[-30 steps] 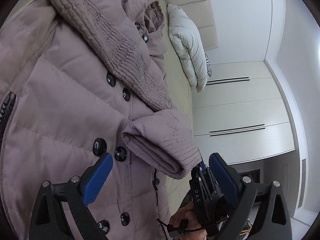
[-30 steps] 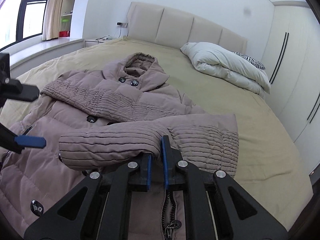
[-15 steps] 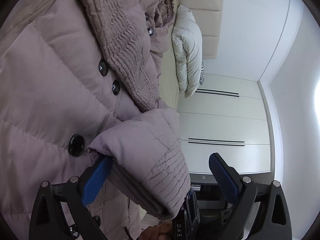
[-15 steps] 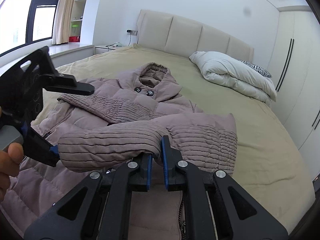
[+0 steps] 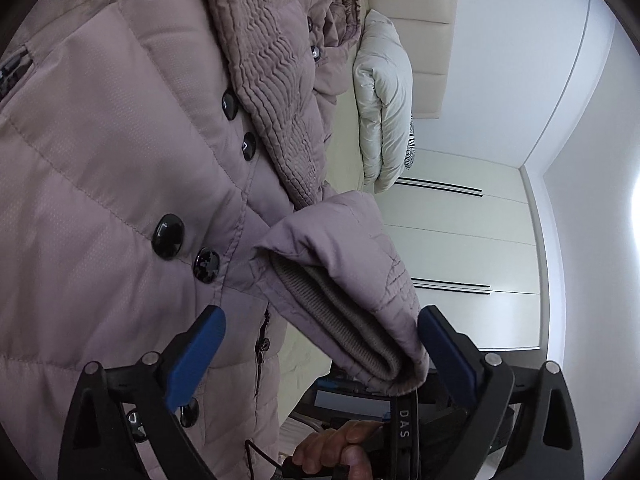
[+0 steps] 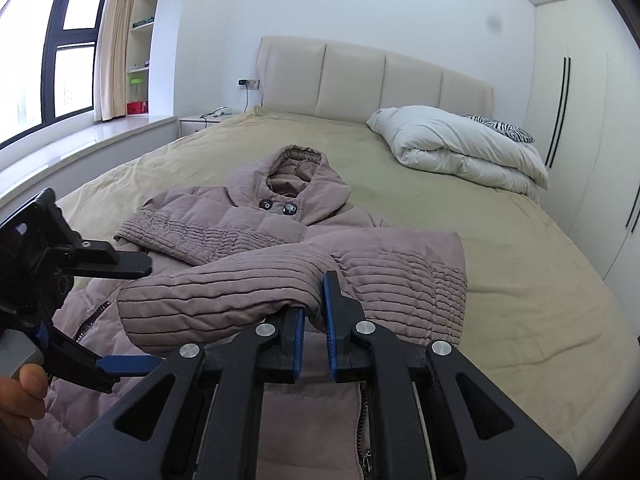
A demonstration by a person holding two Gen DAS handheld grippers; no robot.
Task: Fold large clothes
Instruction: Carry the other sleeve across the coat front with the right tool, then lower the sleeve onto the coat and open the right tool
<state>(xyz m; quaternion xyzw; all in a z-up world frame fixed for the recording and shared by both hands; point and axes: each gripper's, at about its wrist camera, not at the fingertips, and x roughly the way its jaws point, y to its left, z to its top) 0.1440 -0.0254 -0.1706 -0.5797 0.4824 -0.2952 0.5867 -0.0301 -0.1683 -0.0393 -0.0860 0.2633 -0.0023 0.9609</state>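
Mauve quilted fabric fills both views: a hooded down coat (image 6: 256, 224) lies spread on the olive-beige bedspread (image 6: 520, 280), hood toward the padded headboard (image 6: 372, 80). White letters reading "DAS" (image 5: 404, 424) run down the black body of the right gripper as seen from the left wrist camera; no other writing is legible. The right gripper (image 6: 314, 320) has its blue-padded jaws pressed together on a fold of the coat's near sleeve (image 6: 240, 292), which is lifted across the coat's front. The left gripper (image 5: 320, 344) has its jaws spread wide, with that sleeve's ribbed cuff (image 5: 340, 320) sitting between them and close against the right-hand pad; whether it touches cannot be told. Black buttons (image 5: 168, 236) run along the coat's front beside the cuff. The other sleeve (image 6: 192, 236) lies folded across the chest, beyond the held one. Past the coat, near the headboard, a folded white duvet (image 6: 460, 144) rests against a zebra-print pillow (image 6: 500, 128), beside white wardrobe doors (image 6: 580, 140).
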